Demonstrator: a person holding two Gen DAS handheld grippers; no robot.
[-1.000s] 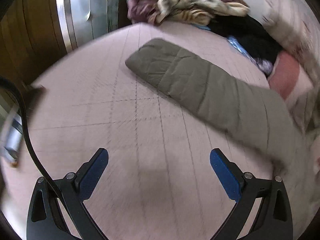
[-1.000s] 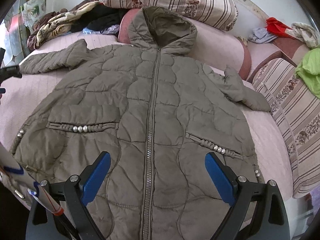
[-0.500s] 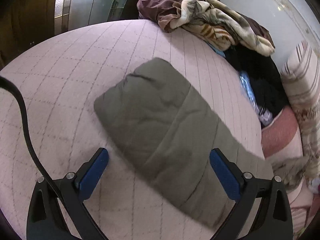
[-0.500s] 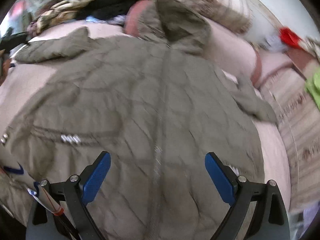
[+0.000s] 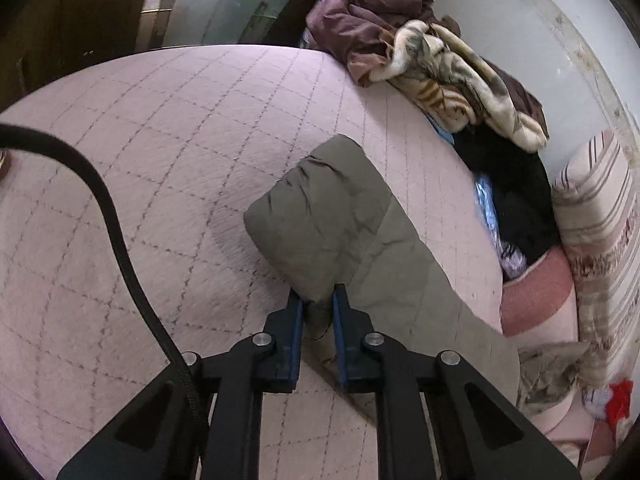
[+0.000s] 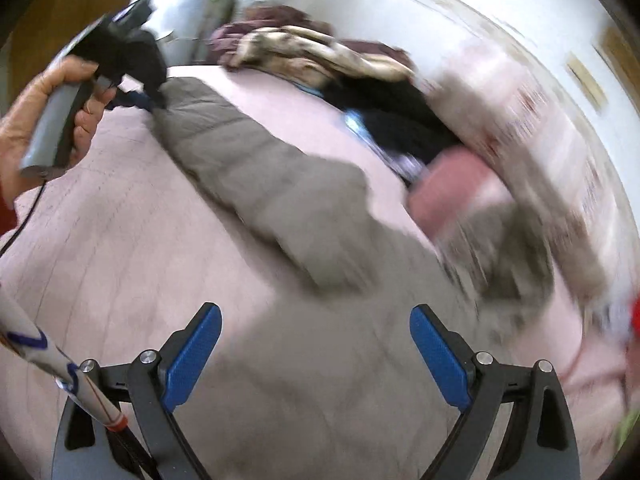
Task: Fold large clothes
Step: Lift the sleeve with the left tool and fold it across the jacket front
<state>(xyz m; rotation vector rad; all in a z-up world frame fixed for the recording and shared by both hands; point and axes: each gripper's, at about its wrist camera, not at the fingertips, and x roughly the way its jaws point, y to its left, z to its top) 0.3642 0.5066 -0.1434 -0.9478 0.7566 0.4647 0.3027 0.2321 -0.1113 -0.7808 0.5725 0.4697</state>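
Left tool (image 5: pixel 313 300) clamped on the cuff end of the coat sleeve (image 5: pixel 360 248), near the far left corner of the bed (image 5: pixel 160 160); right tool (image 6: pixel 316 344) spread wide and gripping nothing, poised above the coat (image 6: pixel 304 360) spread across the bed's middle. Likely slip of the puffy, slick cuff out of so narrow a pinch once pulled across. Possible drag on the whole coat too, bunching it against the clothes pile (image 5: pixel 432 64) at the far edge.
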